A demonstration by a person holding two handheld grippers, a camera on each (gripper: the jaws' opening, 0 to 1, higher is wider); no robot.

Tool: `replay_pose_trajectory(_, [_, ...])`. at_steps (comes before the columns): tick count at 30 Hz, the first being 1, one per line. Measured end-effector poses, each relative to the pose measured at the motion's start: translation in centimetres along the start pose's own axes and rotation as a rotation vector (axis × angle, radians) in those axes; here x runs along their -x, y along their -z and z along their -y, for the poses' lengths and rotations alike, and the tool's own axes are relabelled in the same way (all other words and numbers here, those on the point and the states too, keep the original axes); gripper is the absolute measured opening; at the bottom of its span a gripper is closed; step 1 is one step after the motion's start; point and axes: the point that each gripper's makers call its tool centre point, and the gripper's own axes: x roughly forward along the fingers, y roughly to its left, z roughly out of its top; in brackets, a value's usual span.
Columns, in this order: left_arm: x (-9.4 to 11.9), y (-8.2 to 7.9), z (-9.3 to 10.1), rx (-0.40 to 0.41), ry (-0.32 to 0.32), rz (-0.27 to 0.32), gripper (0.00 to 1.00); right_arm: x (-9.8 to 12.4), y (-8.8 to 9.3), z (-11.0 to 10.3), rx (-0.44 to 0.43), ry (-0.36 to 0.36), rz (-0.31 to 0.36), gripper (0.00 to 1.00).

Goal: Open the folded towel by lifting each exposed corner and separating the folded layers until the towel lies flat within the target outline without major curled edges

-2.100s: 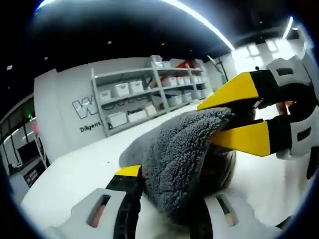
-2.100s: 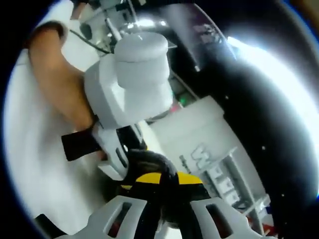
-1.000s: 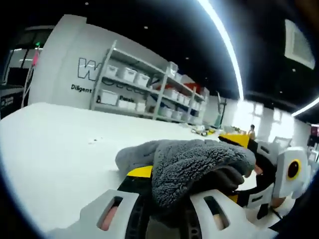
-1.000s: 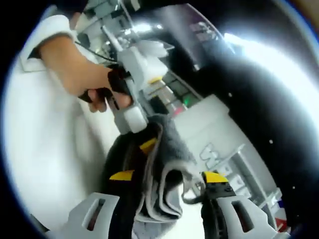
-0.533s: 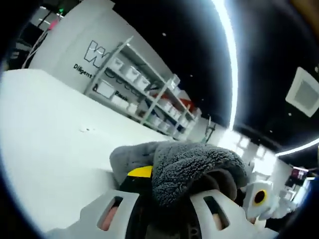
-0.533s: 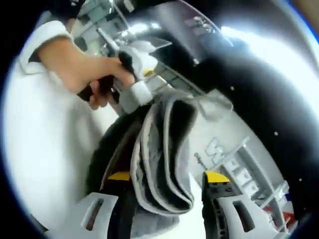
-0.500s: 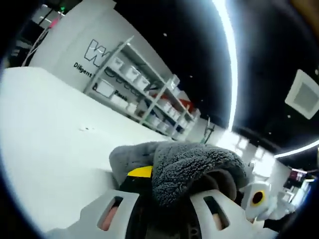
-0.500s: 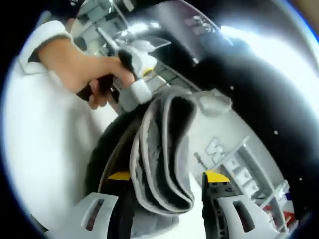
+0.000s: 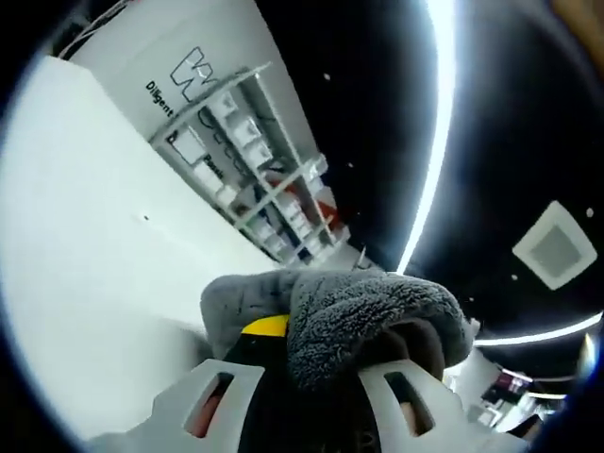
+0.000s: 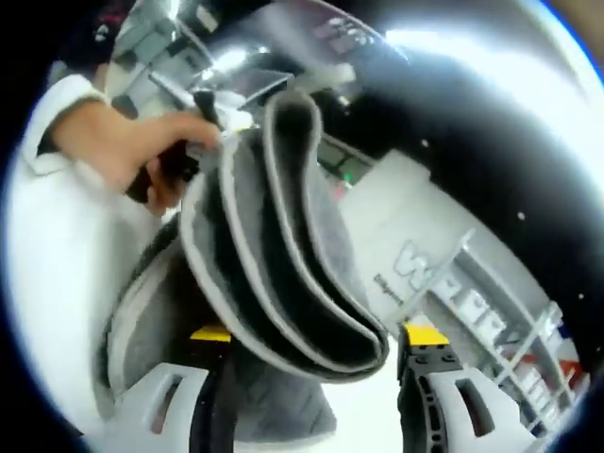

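Left hand-held gripper clamped on towel

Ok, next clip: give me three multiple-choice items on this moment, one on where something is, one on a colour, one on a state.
1. Where is the fluffy grey towel in the left gripper view?
A. Flat on the white table
B. Draped over that gripper's jaws
C. On the shelving rack

2. What colour are the tips of the right gripper?
A. Yellow
B. Red
C. Blue

3. In the right gripper view, what state is the towel in?
A. Spread in one flat layer
B. Rolled into a tight tube
C. Folded, its layers bending in a loop

Answers:
1. B: grey pile bulges across the left gripper above the white table.
2. A: yellow pads show either side of the towel.
3. C: several stacked edges curve together, with a person's hand behind.
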Motion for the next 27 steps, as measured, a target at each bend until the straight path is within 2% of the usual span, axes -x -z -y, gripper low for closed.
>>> replay_pose_trajectory(4, [0.2, 0.8, 1.1, 0.015, 0.033, -0.016, 0.12, -0.2, 0.5, 0.2, -0.078, -0.015, -0.008, 0.75])
replay_pose_trajectory(8, [0.4, 1.1, 1.8, 0.029, 0.072, -0.051, 0.11, -0.4, 1.0, 0.3, -0.106, -0.021, -0.01, 0.8])
replay_pose_trajectory(11, [0.5, 1.3, 2.3, 0.047, 0.11, -0.084, 0.11, -0.5, 1.2, 0.4, -0.071, -0.022, -0.002, 0.79])
replay_pose_trajectory(15, [0.4, 1.6, 2.3, 0.057, 0.128, -0.118, 0.11, -0.3, -0.4, 0.0, 0.001, -0.045, 0.082, 0.77])
replay_pose_trajectory(17, [0.3, 2.6, 2.4, 0.068, 0.133, -0.163, 0.11, 0.0, -1.2, -0.4, 0.062, -0.054, 0.113, 0.71])
replay_pose_trajectory(19, [0.2, 3.1, 2.2, 0.065, 0.126, -0.184, 0.11, 0.2, -1.5, -0.6, 0.068, -0.051, 0.111, 0.63])
replay_pose_trajectory(20, [0.2, 3.3, 2.1, 0.071, 0.126, -0.196, 0.11, 0.3, -1.9, -0.7, 0.081, -0.056, 0.131, 0.58])
replay_pose_trajectory(22, [0.4, 3.1, 2.1, 0.084, 0.133, -0.192, 0.11, 0.6, -2.4, -0.6, 0.109, -0.05, 0.151, 0.43])
replay_pose_trajectory(24, [0.5, 2.8, 2.2, 0.103, 0.15, -0.184, 0.11, 0.9, -2.9, -0.7, 0.109, -0.06, 0.172, 0.34])
replay_pose_trajectory(27, [0.7, 3.4, 2.1, 0.079, 0.144, -0.216, 0.12, 0.8, -2.5, -0.7, 0.1, -0.078, 0.148, 0.3])
